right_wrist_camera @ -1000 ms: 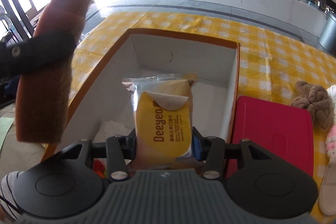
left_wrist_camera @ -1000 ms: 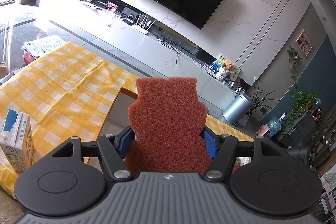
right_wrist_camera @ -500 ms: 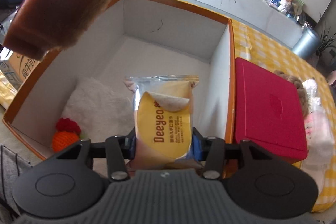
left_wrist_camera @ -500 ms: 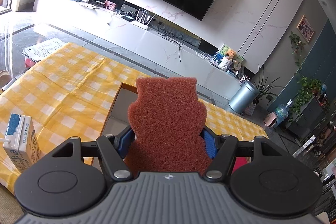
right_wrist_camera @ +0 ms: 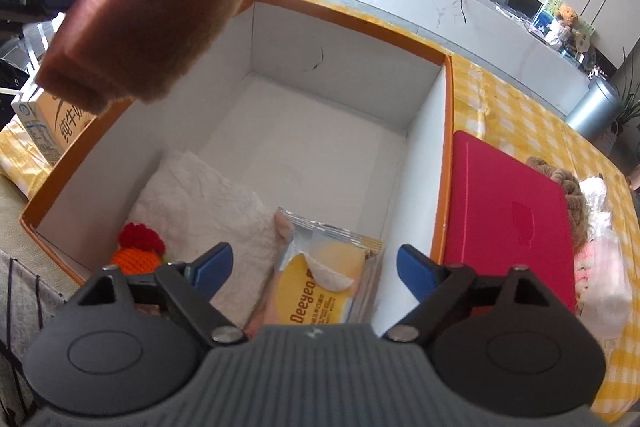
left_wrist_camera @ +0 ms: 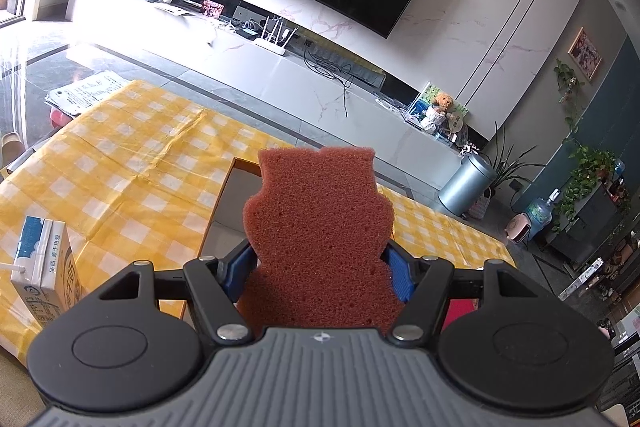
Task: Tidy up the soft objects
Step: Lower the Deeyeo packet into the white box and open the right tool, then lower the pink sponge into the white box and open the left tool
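My left gripper (left_wrist_camera: 318, 265) is shut on a reddish-brown shaped sponge (left_wrist_camera: 318, 227) and holds it above the orange-rimmed white box (left_wrist_camera: 228, 203). The sponge also shows in the right wrist view (right_wrist_camera: 140, 23), high over the box's left side. My right gripper (right_wrist_camera: 312, 267) is open above the box (right_wrist_camera: 448, 131). A yellow Deeyeo snack packet (right_wrist_camera: 324, 279) lies below it in the box, beside a white fluffy cloth (right_wrist_camera: 208, 199) and an orange and red knitted toy (right_wrist_camera: 138, 251).
A red lid (right_wrist_camera: 508, 211) lies right of the box on the yellow checked tablecloth (left_wrist_camera: 120, 163). Brown and pink soft toys (right_wrist_camera: 588, 211) lie beyond the lid. A milk carton (left_wrist_camera: 44, 267) stands left of the box.
My right gripper lowered into the box, opened and let go of the snack packet, which now lies in the box. My left gripper still holds the sponge.
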